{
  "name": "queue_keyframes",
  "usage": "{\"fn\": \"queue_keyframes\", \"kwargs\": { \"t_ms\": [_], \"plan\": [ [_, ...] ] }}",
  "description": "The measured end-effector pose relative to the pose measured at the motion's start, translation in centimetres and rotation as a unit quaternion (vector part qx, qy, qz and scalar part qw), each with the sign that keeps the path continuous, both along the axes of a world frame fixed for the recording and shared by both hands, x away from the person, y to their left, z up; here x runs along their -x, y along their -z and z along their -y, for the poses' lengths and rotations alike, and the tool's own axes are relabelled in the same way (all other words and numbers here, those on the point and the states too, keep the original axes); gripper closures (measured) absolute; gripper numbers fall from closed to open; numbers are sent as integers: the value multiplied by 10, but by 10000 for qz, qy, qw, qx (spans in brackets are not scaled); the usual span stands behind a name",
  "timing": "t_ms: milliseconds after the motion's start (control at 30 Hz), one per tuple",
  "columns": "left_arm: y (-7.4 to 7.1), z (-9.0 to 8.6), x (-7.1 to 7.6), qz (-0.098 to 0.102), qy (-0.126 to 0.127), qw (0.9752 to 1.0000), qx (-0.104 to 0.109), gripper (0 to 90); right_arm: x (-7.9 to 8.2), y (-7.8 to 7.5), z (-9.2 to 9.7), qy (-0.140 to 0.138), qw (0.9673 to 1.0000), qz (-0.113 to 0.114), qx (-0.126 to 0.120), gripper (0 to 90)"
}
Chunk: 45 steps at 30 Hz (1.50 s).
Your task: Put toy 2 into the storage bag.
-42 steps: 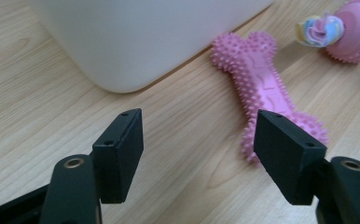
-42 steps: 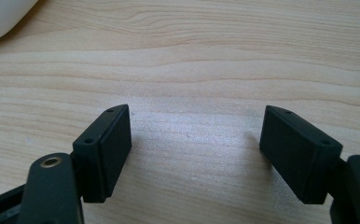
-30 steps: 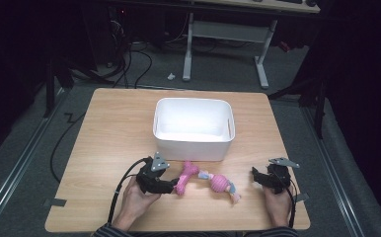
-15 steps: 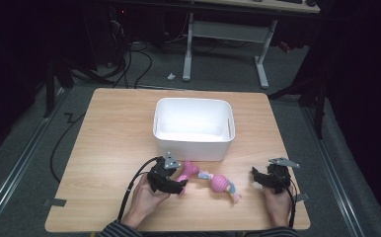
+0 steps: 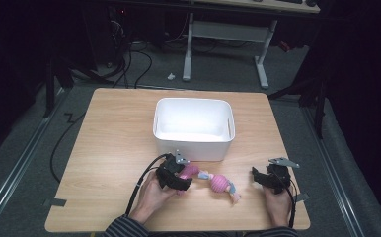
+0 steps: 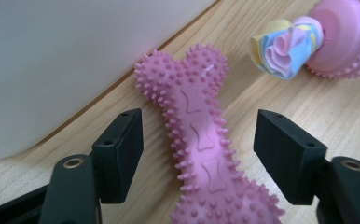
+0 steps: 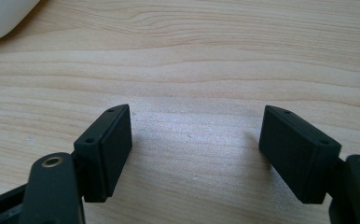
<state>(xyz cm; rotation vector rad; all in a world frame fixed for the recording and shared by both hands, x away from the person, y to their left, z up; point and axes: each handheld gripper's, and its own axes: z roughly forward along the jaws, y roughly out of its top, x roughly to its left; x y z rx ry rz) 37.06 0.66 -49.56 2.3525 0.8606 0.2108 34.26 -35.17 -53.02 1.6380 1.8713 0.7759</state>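
Pink bone (image 6: 201,144), spiky rubber, lies flat on the table (image 5: 109,143) just in front of the white bin (image 5: 193,128); its far knobbed end nearly meets the bin wall (image 6: 52,60), cannot tell if it touches; in my left gripper view the bone runs up between my 2 jaws, both spread wide, a gap of bare wood on each side of it, nothing gripped; left gripper (image 6: 199,140) is down low over the bone's near half; in the high view my left gripper (image 5: 174,174) sits at the near edge, left of centre, my left hand (image 5: 151,195) behind it, the bone's end (image 5: 191,171) poking out toward the bin.

Just right of the bone lies a 2nd toy, a pink ball (image 5: 220,183) with a pastel cloth tuft (image 6: 283,46) at the end near the bone; tuft close to the bone's head but apart from it; another tuft sticks out the ball's other end toward the near edge.

My right gripper (image 7: 194,149) is well right of the ball; jaws wide apart, holding nothing, bare wood between them; bin corner (image 7: 3,14) shows top left; in the high view the right gripper (image 5: 271,177) rests near the table's right near corner with my right hand (image 5: 277,207) behind it; bin inside looks bare.
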Motion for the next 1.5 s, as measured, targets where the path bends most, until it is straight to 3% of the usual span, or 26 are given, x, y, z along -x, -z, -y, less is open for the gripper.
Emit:
{"fn": "queue_keyframes", "kwargs": {
  "t_ms": [267, 700, 1167, 1500],
  "plan": [
    [6, 3, -7, -169, -86, 9997, -130, 378, 0, 0, 0, 0, 10000, 0, 1, 257],
    [12, 9, -7, -248, -83, 9993, -265, 457, 0, 0, 0, 0, 10000, 0, 0, 257],
    [11, 13, -3, -113, -43, 9991, -394, 567, 0, 0, 0, -1, 10000, 1, 1, 256],
    [4, 8, 2, -34, 81, 9989, -464, 581, 0, 0, 0, 0, 10000, 0, 0, 256]
  ]
}}
